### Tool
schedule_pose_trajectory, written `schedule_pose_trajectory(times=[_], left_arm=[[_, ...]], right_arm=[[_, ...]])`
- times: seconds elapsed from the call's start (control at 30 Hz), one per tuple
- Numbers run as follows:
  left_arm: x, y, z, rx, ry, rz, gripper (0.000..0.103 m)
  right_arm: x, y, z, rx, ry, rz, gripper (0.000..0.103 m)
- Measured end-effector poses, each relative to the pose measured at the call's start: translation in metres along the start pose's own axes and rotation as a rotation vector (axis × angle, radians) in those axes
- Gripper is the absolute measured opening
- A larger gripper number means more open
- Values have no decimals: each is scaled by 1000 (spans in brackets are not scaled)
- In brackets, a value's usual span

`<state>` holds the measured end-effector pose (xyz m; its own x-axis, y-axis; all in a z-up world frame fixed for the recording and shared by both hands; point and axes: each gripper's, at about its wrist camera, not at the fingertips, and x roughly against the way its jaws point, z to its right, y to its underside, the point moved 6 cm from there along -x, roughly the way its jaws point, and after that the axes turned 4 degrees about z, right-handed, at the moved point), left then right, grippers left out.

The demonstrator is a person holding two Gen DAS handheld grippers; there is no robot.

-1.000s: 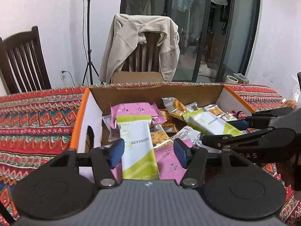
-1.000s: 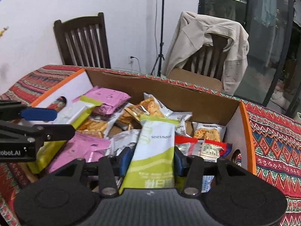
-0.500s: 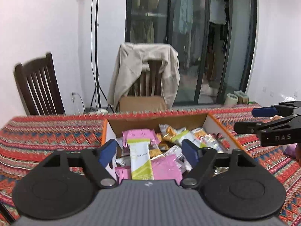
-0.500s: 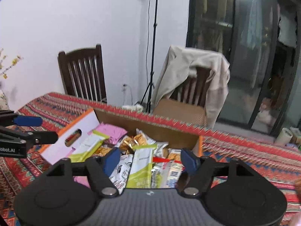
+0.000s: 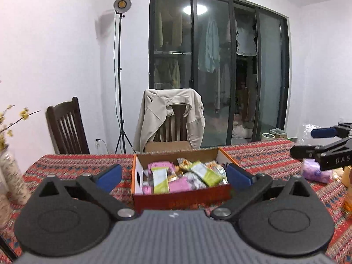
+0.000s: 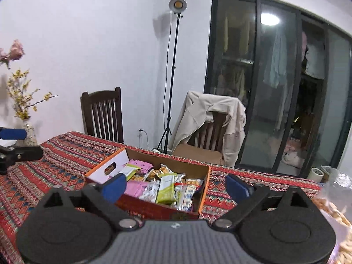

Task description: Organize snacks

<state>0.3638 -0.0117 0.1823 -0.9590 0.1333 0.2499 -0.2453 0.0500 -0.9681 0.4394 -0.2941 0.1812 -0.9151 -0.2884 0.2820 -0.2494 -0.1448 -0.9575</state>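
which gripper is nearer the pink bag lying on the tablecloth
Right. The right gripper hangs just above the pink bag; the left gripper is back in front of the snack box.

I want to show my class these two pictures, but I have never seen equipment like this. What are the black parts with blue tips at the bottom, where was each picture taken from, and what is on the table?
No robot here: a person holds a two-finger tool in each hand, and each tool carries a wide-angle camera looking along its fingers. One picture comes from the left gripper, the other from the right gripper. The blue pads tip the jaws; both pairs stand wide open, holding nothing. Each view also catches the other tool at its edge. On the patterned tablecloth sits an open cardboard box full of snack packets in pink, green and silver. A vase of yellow flowers stands at the table's left end; a purple bag lies on the right.
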Motion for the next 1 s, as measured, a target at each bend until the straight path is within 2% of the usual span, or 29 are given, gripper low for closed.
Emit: schedule_pose_trajectory(times=[0.17,0.33,0.4,0.47,0.57,0.63,0.7,0.8,1.0], left_arm=[[62,37,12,27,-2,1,103],[124,74,26,36,21,38,103],[145,89,27,41,8,42,103],[162,102,26,70,-6,41,103],[185,128,23,127,14,59,103],[194,146,19,171,-30,38,103],[205,163,20,186,-27,67,103],[213,187,22,195,-47,48,103],[218,229,25,164,-49,9,103]], right_arm=[[71,31,-20,-16,6,67,103],[134,69,-50,0,2,115,103],[156,84,-63,2,-8,134,103],[177,101,-75,1,-16,146,103],[205,127,-92,1,-9,154,103],[219,146,-103,7,-19,152,103],[229,170,-115,33,8,161,103],[233,205,-132,36,35,172,103],[221,254,-155,-32,-40,115,103]])
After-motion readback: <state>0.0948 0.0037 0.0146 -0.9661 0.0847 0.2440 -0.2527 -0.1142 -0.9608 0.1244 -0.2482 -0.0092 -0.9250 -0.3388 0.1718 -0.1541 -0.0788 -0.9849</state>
